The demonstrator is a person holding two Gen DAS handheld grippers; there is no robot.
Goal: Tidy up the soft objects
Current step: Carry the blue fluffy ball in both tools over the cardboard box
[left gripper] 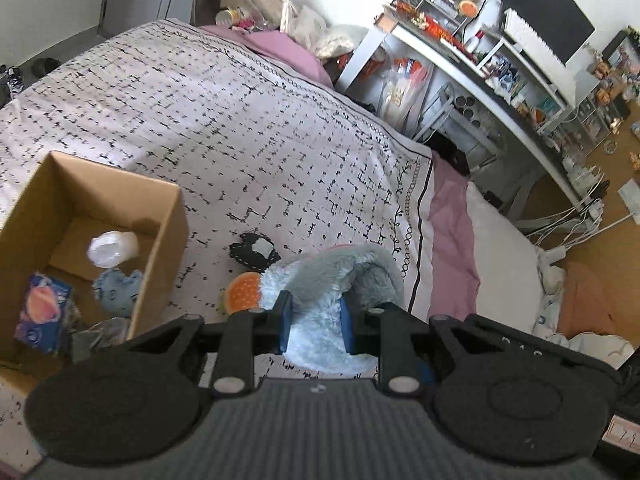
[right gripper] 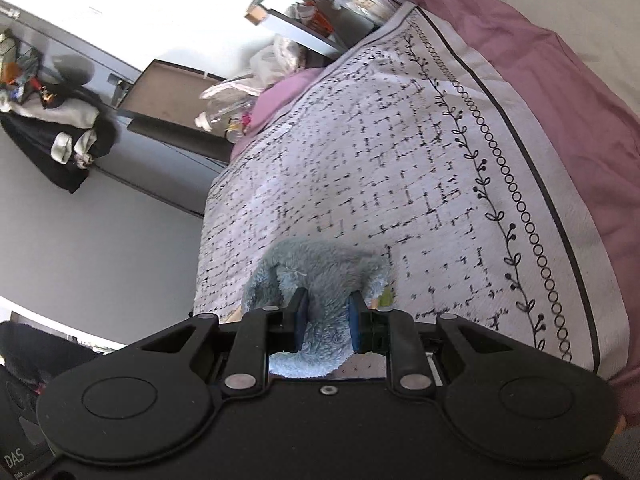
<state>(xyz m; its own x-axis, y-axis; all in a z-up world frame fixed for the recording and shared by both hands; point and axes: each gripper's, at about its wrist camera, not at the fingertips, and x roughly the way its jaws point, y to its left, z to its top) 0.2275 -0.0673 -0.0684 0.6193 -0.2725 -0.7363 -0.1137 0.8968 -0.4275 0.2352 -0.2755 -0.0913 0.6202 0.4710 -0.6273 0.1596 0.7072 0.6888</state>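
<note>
Left gripper (left gripper: 315,322): jaws clenched on fluffy blue-grey plush (left gripper: 320,280).
Right gripper (right gripper: 329,325): jaws grasping same plush (right gripper: 320,268).
Bed (left gripper: 240,128): cardboard box (left gripper: 160,232) beside plush.

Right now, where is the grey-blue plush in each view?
Left wrist: the plush is low in the middle, clamped by the left gripper.
Right wrist: low in the middle, clamped by the right gripper.
Shared landmark: the bedspread.
</note>
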